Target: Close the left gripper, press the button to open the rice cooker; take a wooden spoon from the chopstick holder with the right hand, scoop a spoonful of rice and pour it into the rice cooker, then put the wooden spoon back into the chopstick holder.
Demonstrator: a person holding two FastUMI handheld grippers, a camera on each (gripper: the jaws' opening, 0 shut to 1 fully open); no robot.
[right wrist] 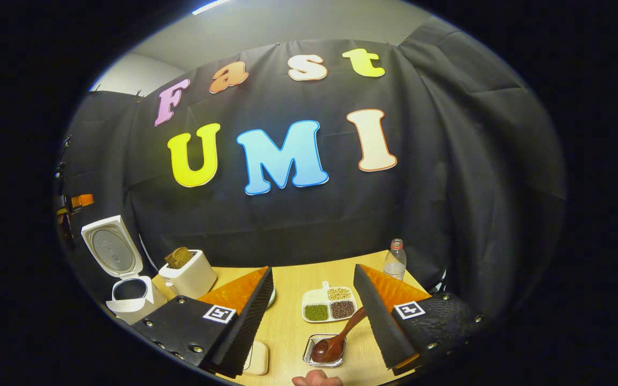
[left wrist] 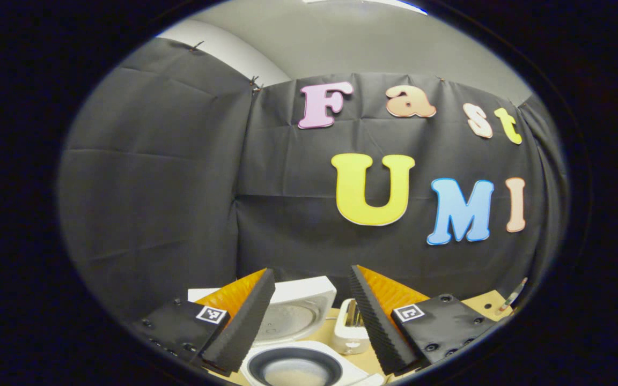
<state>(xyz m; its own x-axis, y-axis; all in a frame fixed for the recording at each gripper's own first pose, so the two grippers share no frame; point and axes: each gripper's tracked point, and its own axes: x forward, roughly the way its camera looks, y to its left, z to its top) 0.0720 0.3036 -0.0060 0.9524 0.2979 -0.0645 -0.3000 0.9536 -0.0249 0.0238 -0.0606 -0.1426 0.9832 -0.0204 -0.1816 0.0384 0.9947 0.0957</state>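
Observation:
The white rice cooker (left wrist: 317,351) stands open just below my left gripper (left wrist: 311,273), its lid (left wrist: 298,313) tipped back and pale rice in the dark inner pot (left wrist: 295,370). The left gripper's jaws are apart and hold nothing. From the right gripper view the same cooker (right wrist: 126,292) stands at the far left with its lid (right wrist: 111,249) up. A dark wooden spoon (right wrist: 336,339) rests bowl-down in a small clear dish (right wrist: 309,355), its handle leaning up beside one finger (right wrist: 379,316) of my right gripper (right wrist: 313,269), which is open.
A white toaster (right wrist: 188,276) with bread stands next to the cooker, also seen as the toaster (left wrist: 352,329). A divided dish of beans (right wrist: 329,304), a water bottle (right wrist: 395,260) and a small beige block (right wrist: 258,356) sit on the wooden table (right wrist: 287,327). A hand (right wrist: 317,380) shows at the bottom edge.

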